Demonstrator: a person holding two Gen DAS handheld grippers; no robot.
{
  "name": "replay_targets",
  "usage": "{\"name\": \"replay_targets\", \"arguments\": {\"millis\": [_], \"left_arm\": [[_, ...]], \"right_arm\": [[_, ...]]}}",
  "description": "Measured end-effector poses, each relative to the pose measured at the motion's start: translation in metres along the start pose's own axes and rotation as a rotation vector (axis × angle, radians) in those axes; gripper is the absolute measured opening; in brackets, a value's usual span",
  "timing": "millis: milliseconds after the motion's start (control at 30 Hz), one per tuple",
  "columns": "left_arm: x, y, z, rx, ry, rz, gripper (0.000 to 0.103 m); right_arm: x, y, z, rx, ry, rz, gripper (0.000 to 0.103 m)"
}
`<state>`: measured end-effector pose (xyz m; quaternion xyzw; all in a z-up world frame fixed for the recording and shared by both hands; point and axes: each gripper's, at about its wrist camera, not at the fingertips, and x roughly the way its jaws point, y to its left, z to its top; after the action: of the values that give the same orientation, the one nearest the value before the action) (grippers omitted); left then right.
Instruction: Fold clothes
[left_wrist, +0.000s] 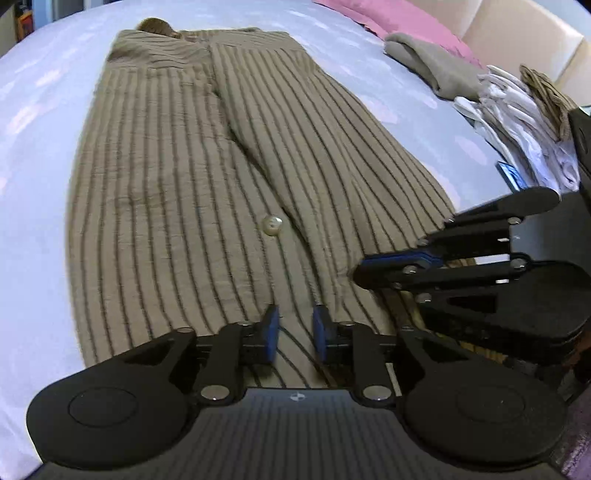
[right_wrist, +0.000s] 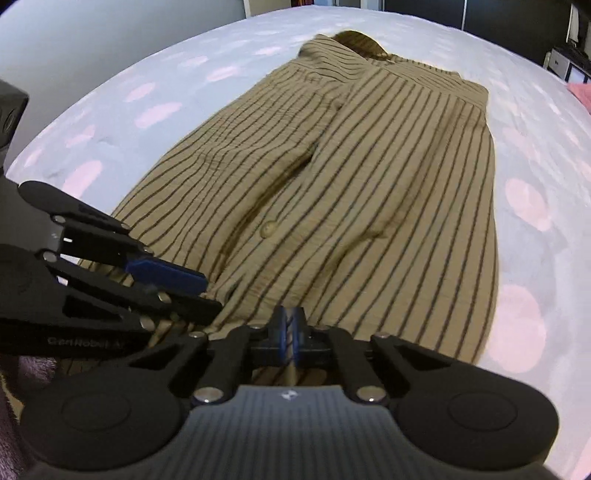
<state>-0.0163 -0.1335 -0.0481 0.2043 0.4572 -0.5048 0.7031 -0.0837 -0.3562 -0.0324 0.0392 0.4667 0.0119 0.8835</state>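
A tan shirt with dark stripes (left_wrist: 177, 184) (right_wrist: 399, 177) lies flat on the bed, collar at the far end and hem toward me, with a pale button (left_wrist: 271, 224) on its front. My left gripper (left_wrist: 295, 328) hovers at the hem near the middle. It is open, with a narrow gap between the blue pads, and the cloth lies under them unpinched. My right gripper (right_wrist: 291, 321) has its pads pressed together on a thin fold of the hem. In the left wrist view it (left_wrist: 360, 272) sits just right of the left gripper. In the right wrist view the left gripper (right_wrist: 208, 293) is at the left.
The bed sheet (left_wrist: 33, 155) is pale blue with pink dots. At the far right lie a pink pillow (left_wrist: 391, 14), a folded grey-brown garment (left_wrist: 432, 62) and a pile of white clothes (left_wrist: 517, 122). A beige headboard (left_wrist: 517, 33) stands behind them.
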Motion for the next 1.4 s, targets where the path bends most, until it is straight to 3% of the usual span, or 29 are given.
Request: {"name": "replay_targets", "arguments": {"millis": [200, 367, 467, 533, 633, 733, 900, 1000, 1067, 1133, 1233, 1400], "left_arm": [[-0.011, -0.01, 0.0, 0.057, -0.092, 0.092, 0.021], [0.007, -0.012, 0.002, 0.056, -0.07, 0.154, 0.022], [0.01, -0.015, 0.004, 0.086, -0.068, 0.183, 0.009], [0.006, -0.011, 0.004, 0.058, -0.08, 0.152, 0.0], [-0.007, -0.002, 0.006, -0.008, -0.135, 0.032, 0.0], [-0.017, -0.004, 0.009, 0.0, -0.177, -0.045, 0.0], [0.005, -0.002, 0.008, -0.009, -0.071, -0.041, 0.0], [0.009, 0.004, 0.009, -0.055, -0.06, -0.073, 0.001], [0.006, 0.006, 0.009, -0.082, -0.06, -0.091, 0.005], [-0.004, 0.007, 0.008, -0.095, -0.087, -0.094, 0.017], [-0.025, 0.004, 0.004, -0.062, -0.147, -0.031, 0.026], [-0.05, 0.021, -0.011, -0.084, -0.078, 0.059, 0.032]], "right_arm": [[0.0, 0.0, -0.004, -0.001, 0.008, 0.015, 0.005], [-0.002, 0.001, -0.005, -0.007, 0.015, 0.016, 0.005], [-0.004, 0.001, -0.006, -0.007, 0.015, 0.016, 0.006], [-0.006, 0.002, -0.007, -0.013, 0.015, 0.014, 0.006], [-0.009, 0.002, -0.009, -0.017, 0.015, 0.015, 0.006], [-0.011, 0.0, -0.01, -0.005, 0.017, 0.021, 0.007], [-0.012, 0.002, -0.011, -0.008, 0.02, 0.031, 0.013], [-0.012, 0.005, -0.011, -0.023, 0.022, 0.039, 0.021], [-0.014, 0.007, -0.011, -0.034, 0.018, 0.042, 0.024], [-0.018, 0.009, -0.012, -0.042, 0.011, 0.043, 0.024], [-0.029, 0.004, -0.014, -0.016, -0.016, 0.049, 0.024], [-0.048, -0.009, -0.024, 0.032, -0.024, 0.039, 0.024]]}}
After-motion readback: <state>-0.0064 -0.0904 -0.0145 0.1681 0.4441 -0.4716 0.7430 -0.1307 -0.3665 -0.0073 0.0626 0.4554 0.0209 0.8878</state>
